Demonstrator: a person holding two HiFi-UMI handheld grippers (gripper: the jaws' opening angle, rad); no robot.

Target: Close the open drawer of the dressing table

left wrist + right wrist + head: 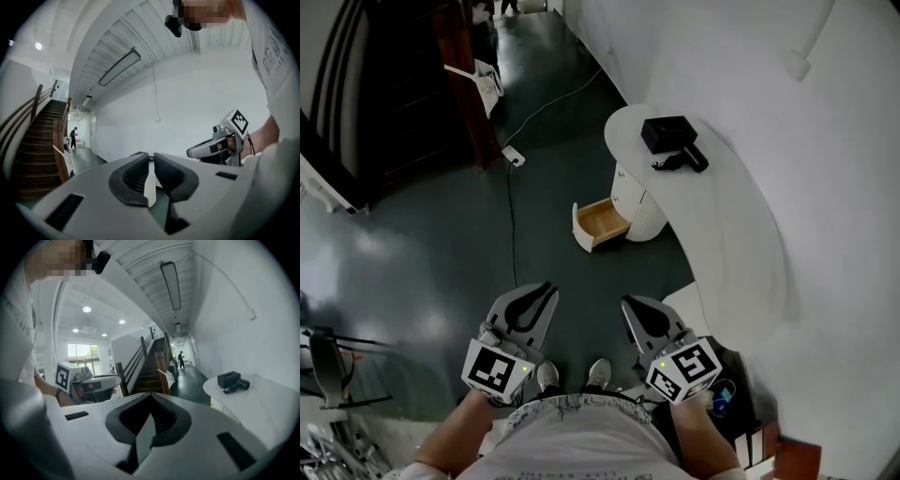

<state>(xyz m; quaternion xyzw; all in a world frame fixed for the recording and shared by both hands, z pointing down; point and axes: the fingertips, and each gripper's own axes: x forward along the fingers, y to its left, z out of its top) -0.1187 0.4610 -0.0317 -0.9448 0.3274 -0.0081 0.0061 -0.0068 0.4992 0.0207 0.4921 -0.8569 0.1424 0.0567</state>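
Observation:
The white curved dressing table (741, 234) stands against the right wall. Its low drawer (602, 223) is pulled out toward the left, showing a bare wooden inside. Both grippers hang in front of me, well short of the drawer and touching nothing. My left gripper (548, 291) has its jaws together with nothing between them, as its own view (151, 155) shows. My right gripper (628, 303) also has its tips meeting on nothing (150, 395). Each gripper appears in the other's view, the right gripper (206, 149) and the left gripper (96, 383).
A black box (667, 132) and a black device (684, 161) lie on the tabletop. A white cable (511, 206) runs over the dark floor from a power strip (514, 157). A wooden staircase (152, 366) rises at the left. A person (180, 359) stands far down the hall.

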